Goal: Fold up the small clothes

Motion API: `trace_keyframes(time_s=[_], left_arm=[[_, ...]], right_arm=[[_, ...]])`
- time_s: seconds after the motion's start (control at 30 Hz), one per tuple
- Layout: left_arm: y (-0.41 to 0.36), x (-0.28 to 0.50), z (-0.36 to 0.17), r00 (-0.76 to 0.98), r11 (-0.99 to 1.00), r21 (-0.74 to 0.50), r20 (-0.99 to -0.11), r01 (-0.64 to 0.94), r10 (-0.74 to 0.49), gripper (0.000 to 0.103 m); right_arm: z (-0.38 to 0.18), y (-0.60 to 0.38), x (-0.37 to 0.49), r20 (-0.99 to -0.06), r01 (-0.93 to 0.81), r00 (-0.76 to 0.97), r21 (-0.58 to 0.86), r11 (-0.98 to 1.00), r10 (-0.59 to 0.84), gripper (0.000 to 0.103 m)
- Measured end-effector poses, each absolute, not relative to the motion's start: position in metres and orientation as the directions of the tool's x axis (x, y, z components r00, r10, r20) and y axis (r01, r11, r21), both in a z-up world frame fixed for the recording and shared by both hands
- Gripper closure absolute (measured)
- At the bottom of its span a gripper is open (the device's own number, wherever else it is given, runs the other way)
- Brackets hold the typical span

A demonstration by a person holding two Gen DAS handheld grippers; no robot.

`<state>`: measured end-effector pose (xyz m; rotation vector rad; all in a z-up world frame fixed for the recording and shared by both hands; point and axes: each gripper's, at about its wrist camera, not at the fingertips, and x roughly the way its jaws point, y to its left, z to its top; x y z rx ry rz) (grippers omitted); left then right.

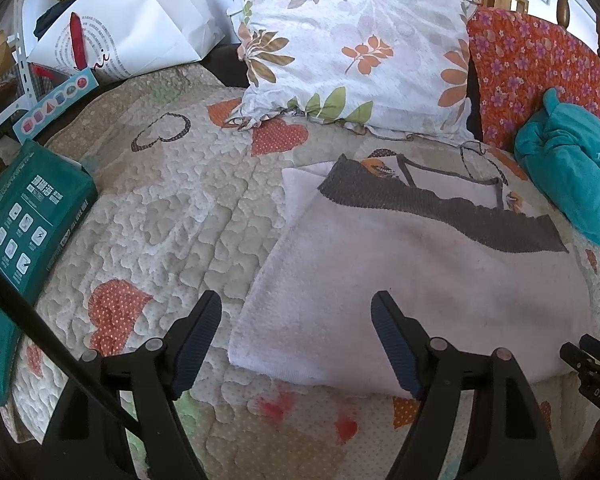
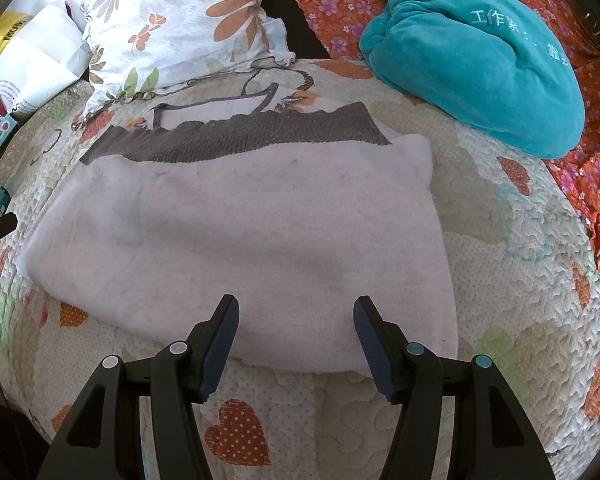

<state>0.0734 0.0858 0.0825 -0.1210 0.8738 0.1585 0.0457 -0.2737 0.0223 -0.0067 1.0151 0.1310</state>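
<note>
While the quilted bed cover (image 1: 172,208) spreads under everything, a teal package (image 1: 32,216) lies at its far left edge, with a white paper bag (image 1: 140,20) beyond it at the far left corner. Right of the bag, a floral pillow (image 1: 352,40) leans at the far side of the bed. Nearer, the left tool (image 1: 296,320) hangs just above the cover with its fingers spread wide and nothing between them; its left finger sits over bare quilt and its right finger over the near left part of the garment. The white garment (image 2: 240,232) lies flat on the quilt, folded over itself, with a dark grey band (image 2: 236,136) along its far edge and thin grey straps showing just beyond that band. The right tool (image 2: 296,320) hovers over the garment's near edge, its fingers also spread apart and empty, both tips above the white cloth. To the right, well apart from the garment, a teal plush bundle (image 2: 480,60) rests at the far right, partly on the quilt and partly on an orange flowered cloth (image 2: 580,168).
</note>
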Motion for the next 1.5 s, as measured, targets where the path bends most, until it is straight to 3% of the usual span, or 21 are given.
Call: trace_keyframes(time_s=[1.17, 1.4, 1.5], left_arm=[[0.074, 0.076, 0.065, 0.602, 0.984, -0.011, -0.793, -0.176, 0.098, 0.025], [0.070, 0.081, 0.068, 0.592, 0.990, -0.040, -0.805, -0.137, 0.050, 0.025], [0.068, 0.084, 0.068, 0.585, 0.989, -0.058, -0.810, -0.133, 0.031, 0.025]], right_arm=[[0.024, -0.289, 0.052, -0.848, -0.063, 0.513, 0.116, 0.991, 0.132, 0.038], [0.037, -0.291, 0.052, -0.824, -0.075, 0.558, 0.074, 0.994, 0.103, 0.037], [0.035, -0.301, 0.061, -0.832, -0.038, 0.540, 0.130, 0.991, 0.129, 0.036]])
